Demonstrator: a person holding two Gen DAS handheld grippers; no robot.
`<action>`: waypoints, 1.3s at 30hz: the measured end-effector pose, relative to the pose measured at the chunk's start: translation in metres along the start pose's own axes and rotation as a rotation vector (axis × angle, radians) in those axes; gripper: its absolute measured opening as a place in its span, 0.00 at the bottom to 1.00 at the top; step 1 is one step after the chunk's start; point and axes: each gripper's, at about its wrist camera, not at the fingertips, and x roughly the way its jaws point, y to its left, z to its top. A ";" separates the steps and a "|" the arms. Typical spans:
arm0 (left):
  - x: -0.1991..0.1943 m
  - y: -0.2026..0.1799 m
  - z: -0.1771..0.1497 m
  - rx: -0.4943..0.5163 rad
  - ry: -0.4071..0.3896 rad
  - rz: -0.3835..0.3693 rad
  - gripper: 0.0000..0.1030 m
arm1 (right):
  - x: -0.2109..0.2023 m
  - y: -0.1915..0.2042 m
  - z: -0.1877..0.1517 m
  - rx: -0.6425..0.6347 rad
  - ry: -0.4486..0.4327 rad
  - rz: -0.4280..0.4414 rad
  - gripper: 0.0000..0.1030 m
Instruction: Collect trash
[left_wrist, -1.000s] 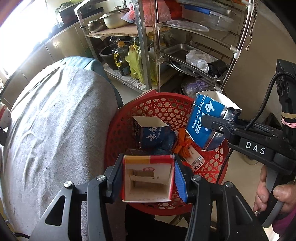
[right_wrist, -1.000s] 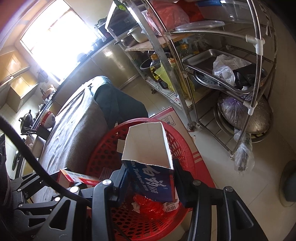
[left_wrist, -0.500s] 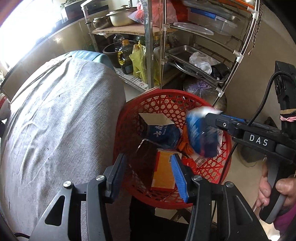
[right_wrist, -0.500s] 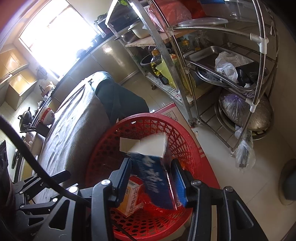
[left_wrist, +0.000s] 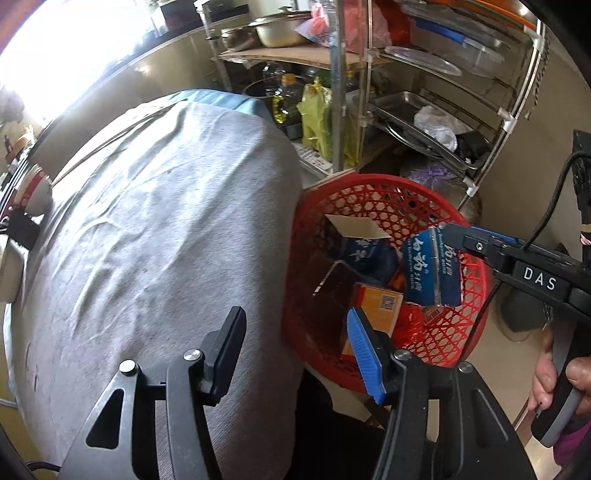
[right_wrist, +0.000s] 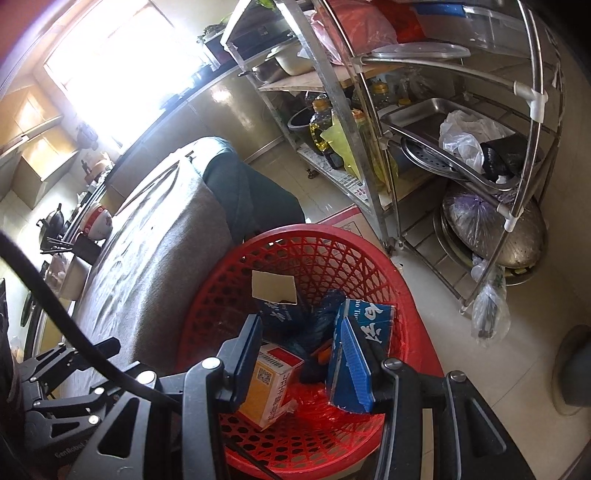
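Observation:
A red plastic basket (left_wrist: 373, 188) (right_wrist: 332, 236) stands beside the grey-clothed table (left_wrist: 155, 229). Inside lie a blue toothpaste box (left_wrist: 430, 273) (right_wrist: 369, 321), an orange and white carton (left_wrist: 376, 306) (right_wrist: 271, 387), an open dark blue box (left_wrist: 358, 243) (right_wrist: 277, 295) and red wrapper scraps (right_wrist: 310, 402). My left gripper (left_wrist: 295, 350) is open and empty over the table edge next to the basket. My right gripper (right_wrist: 301, 363) is open above the basket; the blue box leans on its right finger. It also shows in the left wrist view (left_wrist: 476, 240).
A metal rack (right_wrist: 388, 122) with pans, oil bottles and bags stands behind the basket. A cardboard sheet (right_wrist: 347, 218) lies under the basket. Bowls and cookware (right_wrist: 96, 221) sit at the table's far end. Tiled floor (right_wrist: 498, 369) lies to the right.
Both grippers opened. The orange carton dropped from my left gripper and the blue box from my right into the basket. My left gripper moved left over the table edge.

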 end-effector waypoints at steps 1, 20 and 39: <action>-0.002 0.003 -0.001 -0.008 -0.002 0.010 0.56 | 0.000 0.002 0.000 -0.003 0.002 0.001 0.48; -0.073 0.078 -0.036 -0.186 -0.165 0.211 0.57 | -0.021 0.089 -0.013 -0.214 -0.020 0.017 0.54; -0.178 0.198 -0.117 -0.566 -0.336 0.529 0.79 | -0.066 0.286 -0.041 -0.619 -0.184 0.246 0.56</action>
